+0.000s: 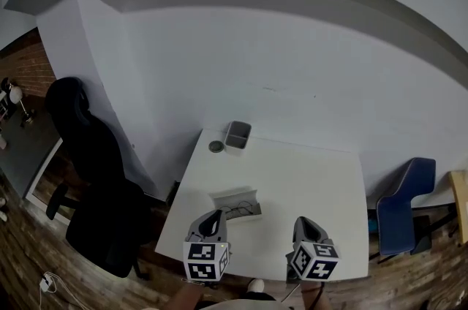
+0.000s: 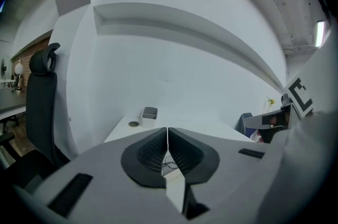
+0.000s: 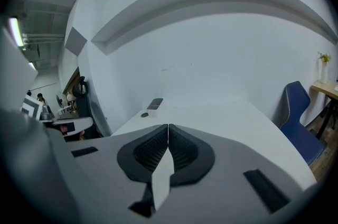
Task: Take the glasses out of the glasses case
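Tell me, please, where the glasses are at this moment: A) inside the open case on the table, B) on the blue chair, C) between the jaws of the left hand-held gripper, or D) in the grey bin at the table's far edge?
A: the glasses lie inside the open glasses case on the table, while the left hand-held gripper and the right hand-held gripper both have their jaws together on nothing.

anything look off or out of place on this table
Nothing stands out. The glasses case lies open on the table with the glasses inside, and the bin stands upright at the far edge.
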The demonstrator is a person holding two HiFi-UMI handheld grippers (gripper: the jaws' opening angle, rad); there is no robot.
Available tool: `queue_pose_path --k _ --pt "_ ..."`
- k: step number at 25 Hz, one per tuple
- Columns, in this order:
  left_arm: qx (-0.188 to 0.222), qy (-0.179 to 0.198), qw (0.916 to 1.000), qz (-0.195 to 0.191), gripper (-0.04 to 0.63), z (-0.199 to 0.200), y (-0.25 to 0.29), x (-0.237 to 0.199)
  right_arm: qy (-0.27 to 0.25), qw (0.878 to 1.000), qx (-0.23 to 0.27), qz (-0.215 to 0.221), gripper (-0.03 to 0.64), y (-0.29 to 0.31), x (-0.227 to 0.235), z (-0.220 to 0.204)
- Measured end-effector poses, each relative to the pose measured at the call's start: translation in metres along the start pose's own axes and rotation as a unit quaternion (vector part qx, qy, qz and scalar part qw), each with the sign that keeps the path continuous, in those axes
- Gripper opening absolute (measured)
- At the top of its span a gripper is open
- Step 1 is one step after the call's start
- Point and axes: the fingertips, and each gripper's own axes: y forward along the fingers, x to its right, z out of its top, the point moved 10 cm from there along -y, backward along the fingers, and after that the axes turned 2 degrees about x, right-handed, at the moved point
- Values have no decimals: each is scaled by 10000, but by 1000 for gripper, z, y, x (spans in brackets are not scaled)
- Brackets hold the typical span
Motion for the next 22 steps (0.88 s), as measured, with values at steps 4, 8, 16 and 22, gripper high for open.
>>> queue_pose_path --k 4,8,16,22 --pt "-90 -140 9990 419 23 -7 6 12 -111 9994 -164 272 32 14 22 8" --pt "-113 -121 9968 788 23 -11 0 26 -141 9977 -342 572 32 33 36 9" --pt "-178 -58 9940 1081 22 -6 -1 18 -14 9918 -610 1122 32 58 20 4" --pt "-249 -307 9912 1261 21 -15 -7 11 -206 9878 -689 1378 32 67 9 8"
